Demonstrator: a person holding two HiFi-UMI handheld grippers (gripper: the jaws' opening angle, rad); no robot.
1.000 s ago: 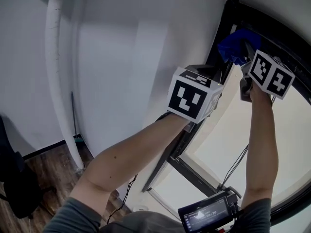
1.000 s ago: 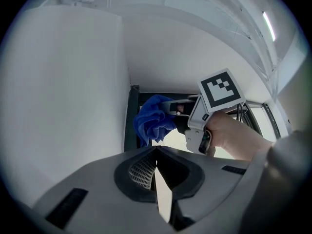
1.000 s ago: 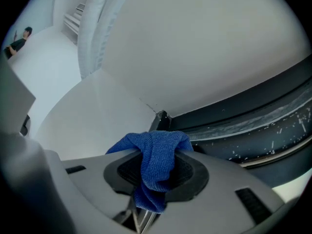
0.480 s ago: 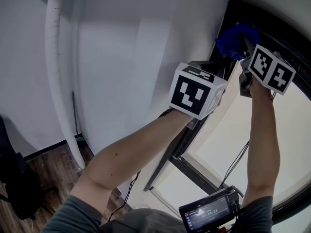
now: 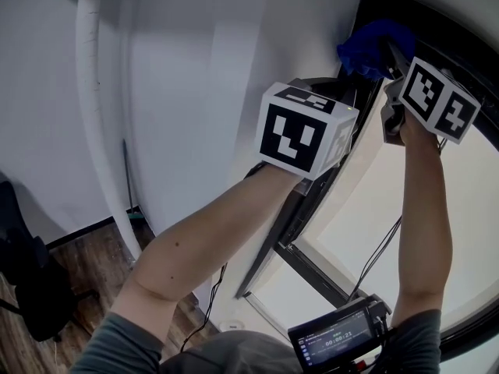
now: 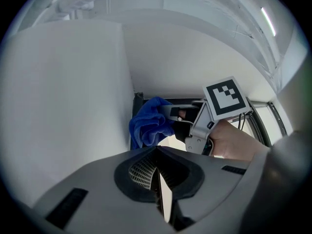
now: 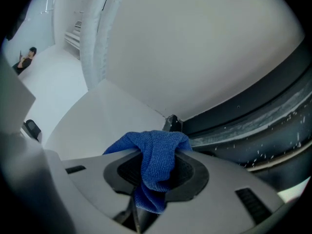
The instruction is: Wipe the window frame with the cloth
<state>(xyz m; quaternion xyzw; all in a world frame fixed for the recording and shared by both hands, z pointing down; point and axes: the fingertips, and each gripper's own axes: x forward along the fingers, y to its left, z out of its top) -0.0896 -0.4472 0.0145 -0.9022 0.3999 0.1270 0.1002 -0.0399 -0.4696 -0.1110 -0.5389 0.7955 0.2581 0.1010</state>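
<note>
White wall (image 5: 195,68) meets the black window frame (image 7: 253,106) at its top corner, where the right gripper (image 5: 390,59) pinches the blue cloth (image 7: 158,155) (contact unclear). The left gripper (image 6: 158,184), jaws pressed together and empty, hovers lower beside the frame's edge.

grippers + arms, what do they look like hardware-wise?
Left gripper and right gripper: grey moulded bodies, black ribbed pads, each topped by a white cube with black square markers. Forearms bare; grey short sleeves.
</note>
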